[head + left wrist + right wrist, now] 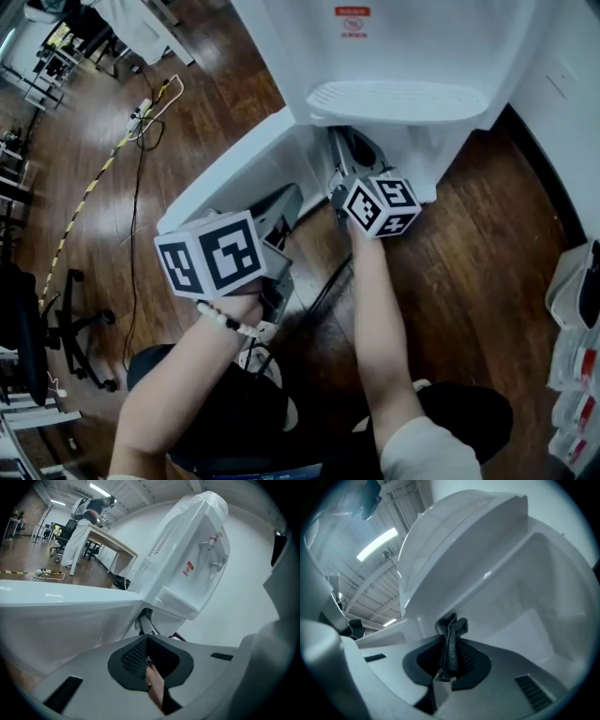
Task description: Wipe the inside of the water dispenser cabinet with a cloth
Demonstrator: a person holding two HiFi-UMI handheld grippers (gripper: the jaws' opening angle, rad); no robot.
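Right tool (449, 660) is clenching a dark cloth (451, 637) upright between its jaws and pointing into the open water dispenser cabinet (525, 588) straight ahead, while the left tool (147, 654), closed on nothing, is hanging farther out beside the cabinet door (225, 178).

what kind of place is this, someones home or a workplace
Most likely an open-plan office or lab: a water dispenser on wood floor, a rolling office chair, and a desk under ceiling strip lights.
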